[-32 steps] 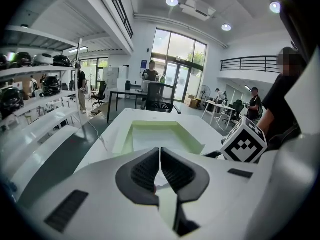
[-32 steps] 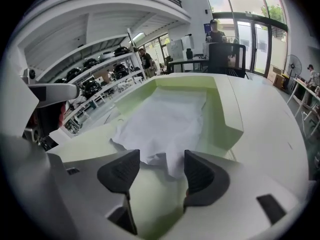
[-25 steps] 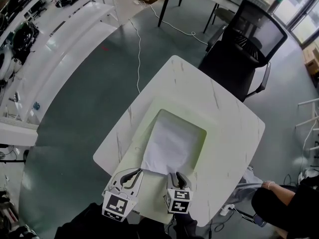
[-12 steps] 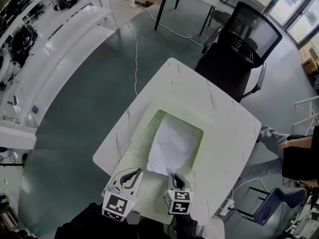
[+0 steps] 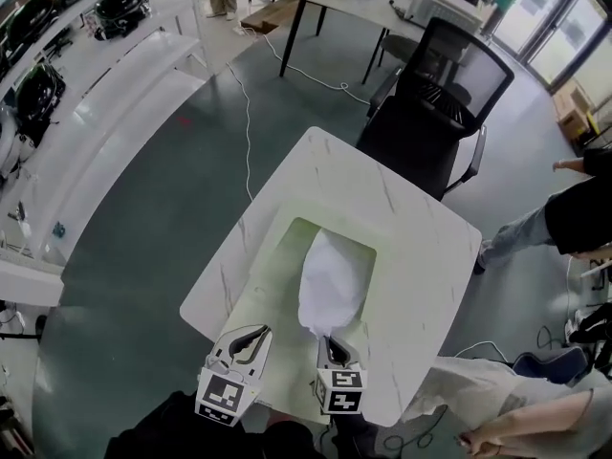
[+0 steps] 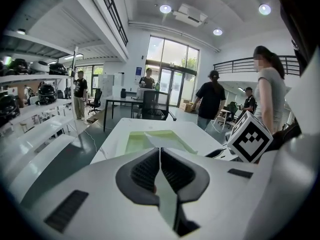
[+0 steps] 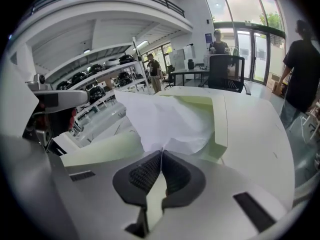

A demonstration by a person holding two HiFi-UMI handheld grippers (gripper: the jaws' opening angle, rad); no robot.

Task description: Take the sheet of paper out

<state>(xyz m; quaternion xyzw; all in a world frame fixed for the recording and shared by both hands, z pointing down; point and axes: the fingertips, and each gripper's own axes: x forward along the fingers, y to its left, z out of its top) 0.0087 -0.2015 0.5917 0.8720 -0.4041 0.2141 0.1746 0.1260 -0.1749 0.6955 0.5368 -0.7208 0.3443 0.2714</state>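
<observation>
Paper bunched; right tool just closed on edge, own view confirms.

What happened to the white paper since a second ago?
The right tool has just been closing its jaws and now pinches the near edge of the white sheet of paper. The sheet lay flat in the pale green plastic folder before. Now it has bunched narrower and risen at that end. The left tool stays shut at the folder's near left corner. The folder and the white marbled table have not moved.
</observation>
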